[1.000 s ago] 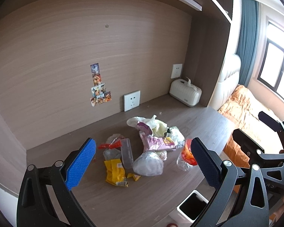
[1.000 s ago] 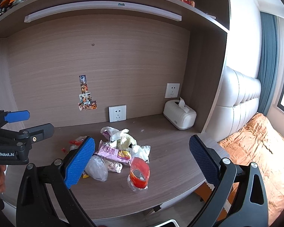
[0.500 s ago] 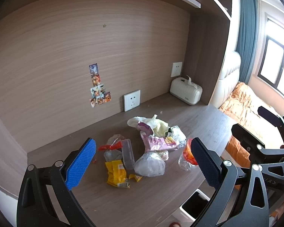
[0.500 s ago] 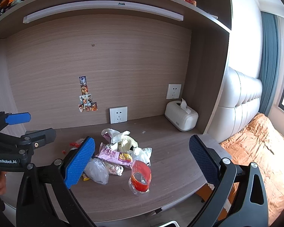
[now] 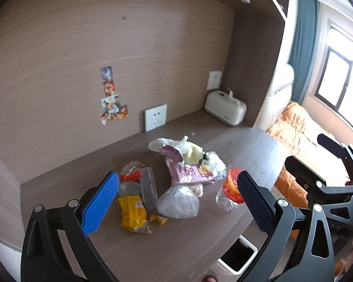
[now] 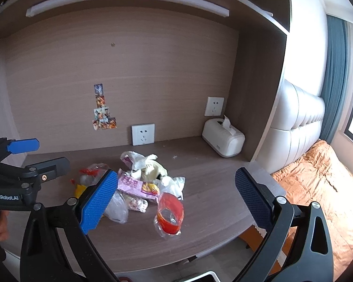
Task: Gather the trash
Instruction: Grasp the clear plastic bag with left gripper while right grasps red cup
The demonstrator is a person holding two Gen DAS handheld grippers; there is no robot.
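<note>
Both grippers hover over the near desk (image 5: 176, 246) edge, jaws spread wide, gripping nothing. Only the left view shows the white bin (image 5: 237, 257) below the edge, the yellow wrapper (image 5: 133, 213) and a clear plastic box (image 5: 148, 186). Right view shows the left gripper (image 6: 38, 155), labelled "GenRobot.AI". Trash pile mid-desk: red-banded crinkly wrapper (image 6: 170, 213), pink packet (image 6: 137, 185), clear bags. Far right: white tissue box (image 6: 222, 137).

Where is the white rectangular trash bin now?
In the left wrist view, the white rectangular trash bin stands on the floor below the wooden desk's front edge.
</note>
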